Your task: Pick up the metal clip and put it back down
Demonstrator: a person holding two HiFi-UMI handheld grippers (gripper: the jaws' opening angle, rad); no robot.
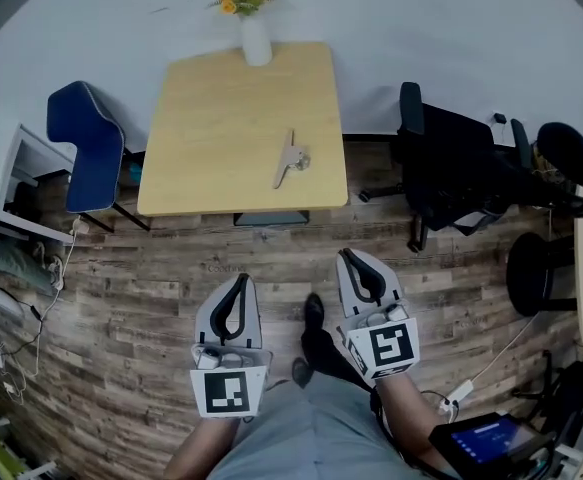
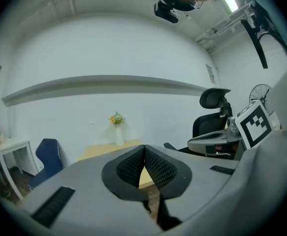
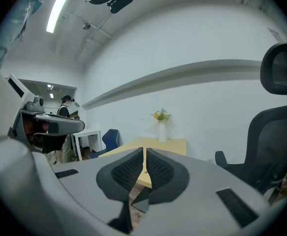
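Now, left tongs (image 1: 241, 280): held low and close to the person's body at 7 o'clock in the head view. The ribbed pads (image 2: 128, 168) are pressed together at the tip with nothing between them.
Right tongs (image 1: 350, 256): beside the left pair at 5 o'clock, also clenched. Only a thin slit shows between the pads, and they are empty.
Floor (image 1: 151, 268): wood planks lie between the person and the tabletop, so both tongs are well apart from the work.
Tabletop (image 1: 221, 118): pale wood, straight ahead at 12 o'clock.
Metal clip (image 1: 289, 158): lies flat on the tabletop, toward 4 o'clock from its middle and near the front edge. It is a slim pale piece running from 7 to 1 o'clock, with a bulkier bit on its 3 o'clock side. Finer detail is too small to tell.
Handling: probably light, stiff and not fragile. Smooth metal lying low on the wood is likely to skid or tip under a loose pinch.
Where to hold: probably across the narrow width near the middle of the long part, one pad on each long side. The tongs would have to be released first.
Stage: the pickup has not begun.
Vase (image 1: 256, 38): white, with flowers, at the tabletop's 12 o'clock edge, well apart from the clip.
Blue chair (image 1: 86, 133): at 9 o'clock of the tabletop.
Black office chair (image 1: 451, 168): at 3 o'clock.
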